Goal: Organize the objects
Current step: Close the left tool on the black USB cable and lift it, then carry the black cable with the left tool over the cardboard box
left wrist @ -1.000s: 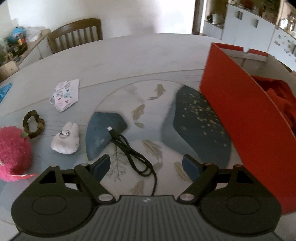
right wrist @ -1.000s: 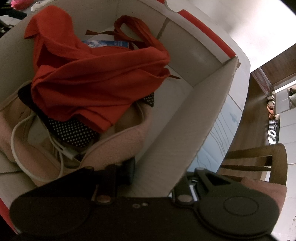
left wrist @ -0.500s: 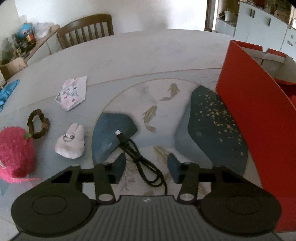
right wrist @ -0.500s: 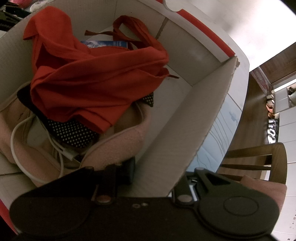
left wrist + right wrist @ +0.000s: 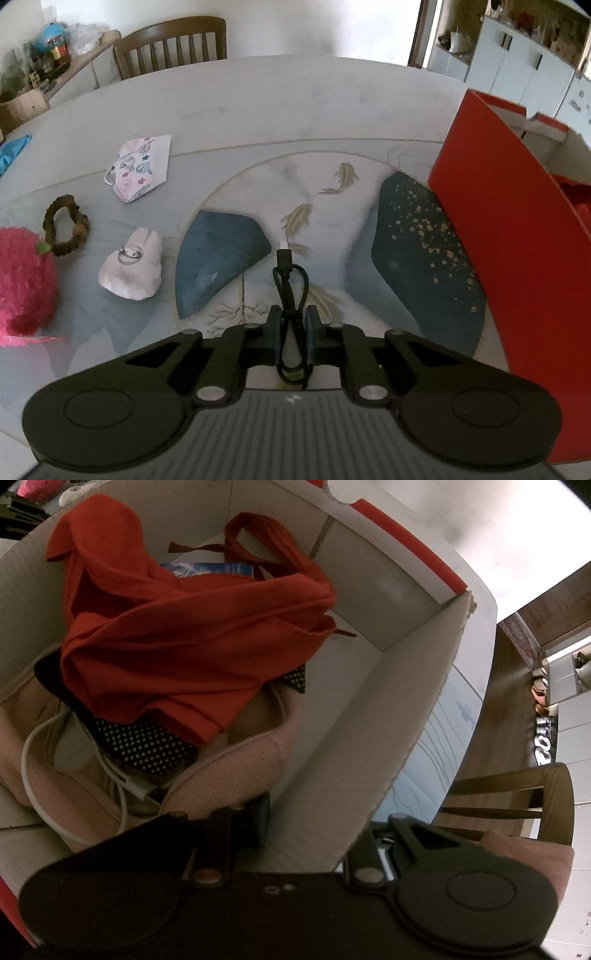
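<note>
Left claw (image 5: 292,325) has just been closing, and its two pads now pinch the looped black USB cable (image 5: 290,295) between them. That cable lies on the counter (image 5: 258,110), over the painted fish medallion, with its plug end pointing away from the claw and resting just beside the blue rock-shaped patch of the pattern.

Taking the cable as the landmark: the red cardboard box (image 5: 517,240) stands well off to its right, its tall red wall facing the cable. To the cable's left sits a small white plush (image 5: 131,269) with a ring on top; farther left lie a brown braided hair tie (image 5: 66,225) and a fuzzy pink toy (image 5: 22,280) at the frame edge. Beyond the plush, farther from the claw, is a patterned face mask (image 5: 142,166). A wooden chair (image 5: 170,46) stands behind the counter's far edge.

Right claw (image 5: 306,834) is clamped on the near wall of the red cardboard box (image 5: 406,709), one finger inside and one outside. Inside the box lie a red cloth (image 5: 192,635), a black polka-dot fabric (image 5: 147,742), a pink fleece item (image 5: 236,775) and a white cable (image 5: 33,760).
</note>
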`<state>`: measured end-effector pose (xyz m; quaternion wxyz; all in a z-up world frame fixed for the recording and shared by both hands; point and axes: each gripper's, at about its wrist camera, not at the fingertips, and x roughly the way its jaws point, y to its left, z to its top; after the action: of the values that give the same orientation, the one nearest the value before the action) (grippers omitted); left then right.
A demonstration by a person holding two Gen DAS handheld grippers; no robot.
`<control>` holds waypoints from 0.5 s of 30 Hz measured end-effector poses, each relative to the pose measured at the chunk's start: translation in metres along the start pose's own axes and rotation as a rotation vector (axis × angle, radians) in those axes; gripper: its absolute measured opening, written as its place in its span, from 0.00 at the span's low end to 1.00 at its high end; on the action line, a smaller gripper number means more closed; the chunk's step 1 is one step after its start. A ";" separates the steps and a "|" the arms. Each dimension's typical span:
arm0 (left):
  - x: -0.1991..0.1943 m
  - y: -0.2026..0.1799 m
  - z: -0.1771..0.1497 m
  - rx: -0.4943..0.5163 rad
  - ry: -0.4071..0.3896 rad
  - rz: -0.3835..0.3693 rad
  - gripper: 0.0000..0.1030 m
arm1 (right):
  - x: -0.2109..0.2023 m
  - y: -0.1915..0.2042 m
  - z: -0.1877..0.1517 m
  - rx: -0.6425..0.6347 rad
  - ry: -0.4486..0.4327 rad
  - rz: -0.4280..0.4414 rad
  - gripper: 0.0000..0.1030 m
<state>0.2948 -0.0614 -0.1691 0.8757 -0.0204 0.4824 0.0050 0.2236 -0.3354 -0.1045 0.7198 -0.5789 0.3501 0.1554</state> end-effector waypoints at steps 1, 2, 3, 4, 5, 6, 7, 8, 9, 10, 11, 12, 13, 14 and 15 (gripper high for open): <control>-0.002 0.001 0.000 -0.006 -0.005 -0.008 0.08 | 0.000 0.000 0.000 0.001 -0.001 0.000 0.19; -0.006 0.002 -0.001 -0.009 -0.013 -0.019 0.07 | 0.000 0.000 0.000 0.001 -0.001 0.000 0.19; -0.009 0.003 -0.001 -0.014 -0.021 -0.025 0.07 | 0.000 0.000 0.001 0.001 -0.002 0.000 0.19; -0.013 0.004 -0.001 -0.020 -0.028 -0.034 0.07 | 0.000 0.000 0.001 0.001 -0.002 0.000 0.19; -0.018 0.004 -0.001 -0.026 -0.036 -0.045 0.07 | 0.000 0.000 0.001 0.000 -0.002 0.000 0.19; -0.022 0.005 -0.001 -0.030 -0.042 -0.055 0.07 | 0.000 0.000 0.001 0.000 -0.002 -0.001 0.19; -0.027 0.005 -0.002 -0.030 -0.051 -0.064 0.07 | 0.000 0.000 0.001 0.001 -0.002 -0.001 0.19; -0.031 0.005 -0.002 -0.025 -0.060 -0.067 0.06 | 0.000 0.000 0.001 0.000 -0.002 -0.002 0.19; -0.035 0.005 -0.002 -0.025 -0.065 -0.077 0.06 | 0.000 0.000 0.001 0.000 -0.002 -0.003 0.19; -0.040 0.006 -0.002 -0.036 -0.071 -0.092 0.06 | 0.000 0.000 0.001 -0.001 -0.002 -0.004 0.19; -0.045 0.006 -0.002 -0.042 -0.079 -0.102 0.06 | 0.000 0.000 0.001 -0.002 -0.001 -0.004 0.19; -0.050 0.006 -0.001 -0.043 -0.087 -0.115 0.06 | 0.001 0.001 0.001 -0.001 -0.002 -0.004 0.19; -0.057 0.005 0.000 -0.043 -0.099 -0.130 0.06 | 0.001 0.001 0.001 -0.001 -0.002 -0.004 0.19; -0.063 0.005 0.001 -0.039 -0.108 -0.141 0.06 | 0.001 0.001 0.001 -0.002 -0.002 -0.006 0.19; -0.070 0.004 0.002 -0.035 -0.117 -0.153 0.06 | 0.001 0.001 0.001 -0.002 -0.002 -0.006 0.19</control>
<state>0.2591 -0.0566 -0.1088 0.8997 -0.0722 0.4274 -0.0523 0.2237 -0.3347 -0.1055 0.7201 -0.5805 0.3476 0.1540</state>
